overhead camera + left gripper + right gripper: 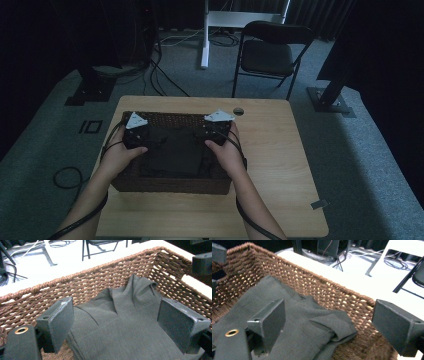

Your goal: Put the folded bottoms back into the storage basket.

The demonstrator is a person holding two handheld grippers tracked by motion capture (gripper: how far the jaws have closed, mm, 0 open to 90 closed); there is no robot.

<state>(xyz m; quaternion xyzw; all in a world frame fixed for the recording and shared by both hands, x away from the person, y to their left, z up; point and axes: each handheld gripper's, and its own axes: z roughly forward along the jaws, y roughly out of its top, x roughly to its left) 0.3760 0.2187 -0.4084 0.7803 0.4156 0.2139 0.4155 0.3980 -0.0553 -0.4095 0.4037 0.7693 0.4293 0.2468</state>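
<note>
Wooden table (280, 150) carries the woven brown basket (170, 186), and the dark grey folded garment (175, 152) lies flat on its bottom, one corner rucked up against the far wall. Looks to me like the laying-in step is basically done: the left gripper (117, 322) and right gripper (329, 325) both hang over the cloth with jaws wide apart and nothing between them. Next move is probably just lifting clear of the rim without snagging that loose fold.

Both forearms reach in from six o'clock. The left gripper (117, 322) and the right gripper (329, 322) point toward twelve, side by side, jaws spread wide, gripping nothing.
</note>
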